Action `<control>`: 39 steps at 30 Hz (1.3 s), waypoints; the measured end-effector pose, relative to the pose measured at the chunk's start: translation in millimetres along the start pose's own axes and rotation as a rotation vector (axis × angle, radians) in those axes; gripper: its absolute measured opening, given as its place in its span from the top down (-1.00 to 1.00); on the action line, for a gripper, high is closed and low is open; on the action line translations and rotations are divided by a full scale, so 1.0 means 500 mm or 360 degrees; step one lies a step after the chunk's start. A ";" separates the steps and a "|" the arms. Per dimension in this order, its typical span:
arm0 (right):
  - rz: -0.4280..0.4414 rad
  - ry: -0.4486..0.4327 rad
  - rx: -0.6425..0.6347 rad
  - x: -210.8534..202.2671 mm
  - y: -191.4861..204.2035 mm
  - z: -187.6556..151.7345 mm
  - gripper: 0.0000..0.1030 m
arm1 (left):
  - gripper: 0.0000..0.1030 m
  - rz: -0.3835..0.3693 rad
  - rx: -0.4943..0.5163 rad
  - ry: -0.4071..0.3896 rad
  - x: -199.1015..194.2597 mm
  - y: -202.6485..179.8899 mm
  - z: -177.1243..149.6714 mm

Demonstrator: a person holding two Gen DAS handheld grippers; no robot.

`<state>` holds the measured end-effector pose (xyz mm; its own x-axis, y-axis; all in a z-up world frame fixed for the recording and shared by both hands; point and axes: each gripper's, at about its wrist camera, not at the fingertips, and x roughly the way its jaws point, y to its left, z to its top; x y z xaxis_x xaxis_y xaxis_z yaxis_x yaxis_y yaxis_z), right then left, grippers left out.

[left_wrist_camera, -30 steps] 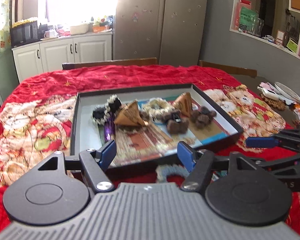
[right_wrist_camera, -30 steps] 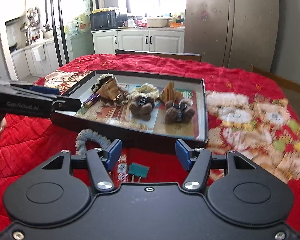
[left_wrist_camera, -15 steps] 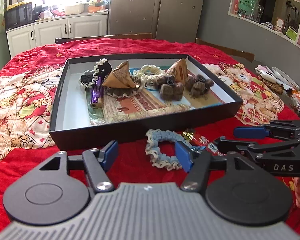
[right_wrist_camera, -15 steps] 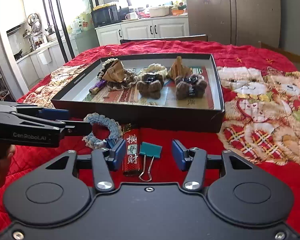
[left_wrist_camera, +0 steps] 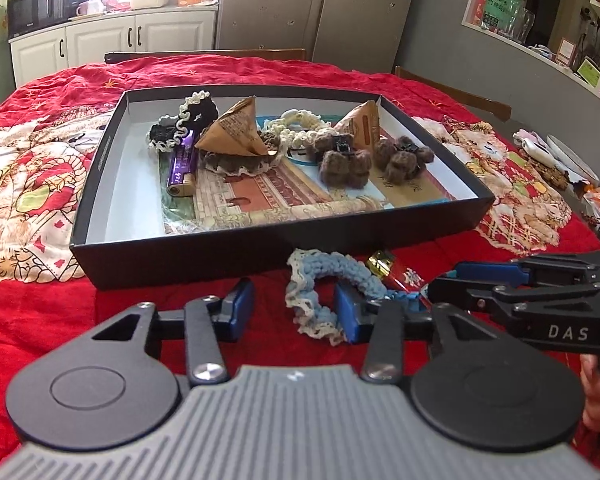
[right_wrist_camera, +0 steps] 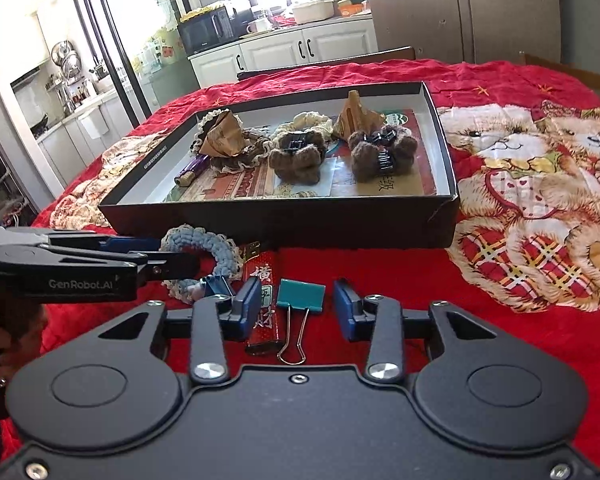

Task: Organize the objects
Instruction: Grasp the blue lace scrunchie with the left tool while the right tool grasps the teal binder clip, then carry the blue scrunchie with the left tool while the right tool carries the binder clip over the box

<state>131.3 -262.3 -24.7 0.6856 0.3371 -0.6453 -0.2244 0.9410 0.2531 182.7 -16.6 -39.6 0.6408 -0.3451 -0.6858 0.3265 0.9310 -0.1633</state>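
A blue crocheted scrunchie (left_wrist_camera: 324, 292) lies on the red cloth in front of the black box tray (left_wrist_camera: 180, 256). My left gripper (left_wrist_camera: 294, 312) hangs low over it with its jaws closing. The right finger is in the ring and the left finger stands clear of the yarn. A teal binder clip (right_wrist_camera: 302, 294) and a red lighter (right_wrist_camera: 264, 304) lie side by side. My right gripper (right_wrist_camera: 298, 306) straddles the clip with its jaws closing, and the pads are not on it. From the side, each view shows the other gripper: the right (left_wrist_camera: 444, 280), the left (right_wrist_camera: 176, 254).
The tray (right_wrist_camera: 280, 220) holds brown fuzzy hair clips (left_wrist_camera: 344, 164), folded paper pyramids (left_wrist_camera: 236, 132), a purple lighter (left_wrist_camera: 182, 164) and other scrunchies. Plates and small items (left_wrist_camera: 560, 156) sit at the table's right edge. Wooden chair backs stand beyond the far edge.
Both grippers have sunk toward the cloth and their jaws have narrowed. The scrunchie now lies between the left fingers, and the clip between the right ones.
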 end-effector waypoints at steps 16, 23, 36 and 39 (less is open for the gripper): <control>0.0051 0.0006 0.0002 0.005 0.007 0.000 0.52 | 0.51 -0.0017 0.0007 0.0010 0.005 -0.009 0.000; 0.0039 -0.0002 -0.0022 0.003 0.011 -0.002 0.52 | 0.67 -0.0021 0.0007 0.0012 0.004 -0.010 -0.001; 0.0034 -0.0009 -0.0038 -0.001 0.013 -0.003 0.53 | 0.71 -0.0033 0.0015 -0.0009 -0.012 -0.014 0.001; 0.0029 -0.0018 -0.0047 -0.006 0.015 0.000 0.53 | 0.71 -0.0036 0.0018 -0.0025 -0.021 -0.015 0.003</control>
<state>127.7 -256.1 -21.0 0.6890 0.3540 -0.6324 -0.2573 0.9352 0.2431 174.7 -20.2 -30.3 0.6440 -0.3679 -0.6707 0.3490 0.9215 -0.1704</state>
